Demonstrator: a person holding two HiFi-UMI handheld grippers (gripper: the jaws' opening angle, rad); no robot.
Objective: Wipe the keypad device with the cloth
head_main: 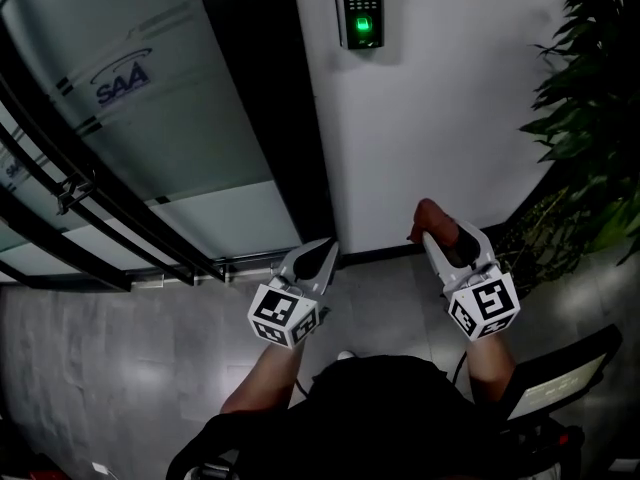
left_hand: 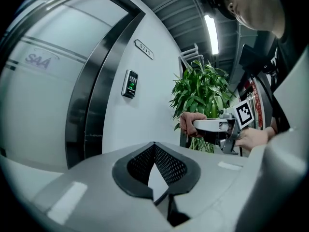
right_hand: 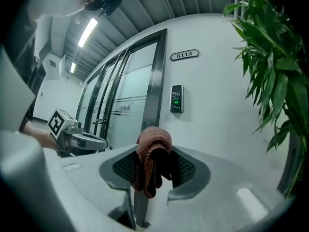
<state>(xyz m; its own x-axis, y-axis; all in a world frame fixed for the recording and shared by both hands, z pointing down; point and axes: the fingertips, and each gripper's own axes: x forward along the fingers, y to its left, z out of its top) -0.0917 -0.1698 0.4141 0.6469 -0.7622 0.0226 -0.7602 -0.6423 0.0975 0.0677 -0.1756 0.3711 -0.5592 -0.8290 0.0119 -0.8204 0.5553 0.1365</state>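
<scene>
Right gripper view: right gripper (right_hand: 155, 164) pinches the cloth (right_hand: 153, 144), keypad device (right_hand: 176, 98) sits well ahead and above it, left gripper's (left_hand: 154, 149) closed empty, so I'd say wiping hasn't started.

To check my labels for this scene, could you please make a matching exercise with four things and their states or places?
1 cloth
2 keypad device
3 left gripper
4 plant

A shut and empty
B showing a green light
C clamped in the right gripper
D leafy, at the head view's right edge

Pairs: 1-C, 2-B, 3-A, 4-D
</scene>
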